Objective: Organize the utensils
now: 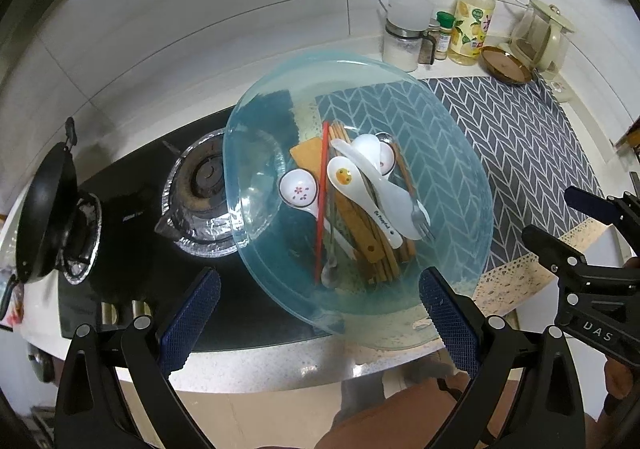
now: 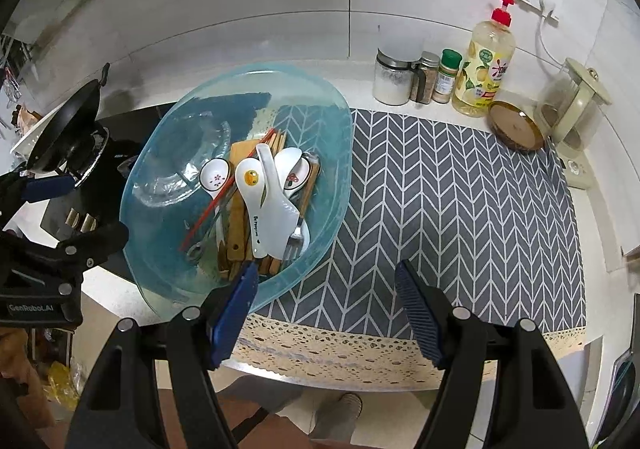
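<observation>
A translucent blue basin (image 1: 452,177) (image 2: 328,137) sits on the counter, half over the stove and half over the mat. It holds a heap of utensils: a white duck-print spoon (image 1: 348,179) (image 2: 250,179), a flower-print spoon (image 1: 298,191) (image 2: 216,179), a metal fork (image 1: 420,215) (image 2: 294,239), a red chopstick (image 1: 322,201) (image 2: 208,209), and a wooden spatula (image 1: 356,221) over wooden chopsticks. My left gripper (image 1: 320,313) (image 2: 76,213) hangs open above the basin's near rim. My right gripper (image 2: 328,309) (image 1: 572,225) is open over the mat, its left finger by the basin's near right rim.
A gas stove burner (image 1: 204,185) and a black pan (image 1: 44,217) lie left of the basin. The grey herringbone mat (image 2: 460,209) spreads to the right. Jars (image 2: 392,79), a soap bottle (image 2: 488,69), a brown dish (image 2: 516,125) and a kettle (image 2: 572,109) line the back wall.
</observation>
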{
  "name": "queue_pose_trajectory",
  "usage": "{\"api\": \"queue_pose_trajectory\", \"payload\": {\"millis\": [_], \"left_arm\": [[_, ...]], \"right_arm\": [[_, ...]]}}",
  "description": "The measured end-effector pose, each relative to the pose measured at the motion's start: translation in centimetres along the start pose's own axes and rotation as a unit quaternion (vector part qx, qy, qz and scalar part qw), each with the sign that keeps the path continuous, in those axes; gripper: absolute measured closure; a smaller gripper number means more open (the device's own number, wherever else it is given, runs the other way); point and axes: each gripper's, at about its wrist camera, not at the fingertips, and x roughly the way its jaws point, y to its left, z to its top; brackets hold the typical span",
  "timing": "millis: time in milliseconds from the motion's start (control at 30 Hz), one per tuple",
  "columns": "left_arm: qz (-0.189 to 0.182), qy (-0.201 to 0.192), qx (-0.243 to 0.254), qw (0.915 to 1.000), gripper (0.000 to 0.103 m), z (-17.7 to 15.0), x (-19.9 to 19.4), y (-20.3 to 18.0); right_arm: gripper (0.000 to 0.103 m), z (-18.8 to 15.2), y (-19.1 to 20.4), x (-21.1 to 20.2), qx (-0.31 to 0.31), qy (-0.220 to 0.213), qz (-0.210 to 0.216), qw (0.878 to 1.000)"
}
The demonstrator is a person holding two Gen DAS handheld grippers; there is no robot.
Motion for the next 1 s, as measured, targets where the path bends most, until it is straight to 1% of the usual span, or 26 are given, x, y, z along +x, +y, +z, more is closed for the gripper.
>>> {"api": "queue_pose_trajectory", "payload": {"millis": [633,1000], "left_arm": [[-0.004,0.008,-0.008,0.9999,0.004,-0.42,0.20,0.15],[-0.004,0.003,-0.008,1.0000,0.004,-0.26,-0.06,0.01]], "right_arm": [[0.034,-0.13,0.16,0.20,-0.005,0.005,-0.004,1.000],[0.034,0.19,0.10,-0.19,-0.009,-0.004,-0.007,1.000]]}}
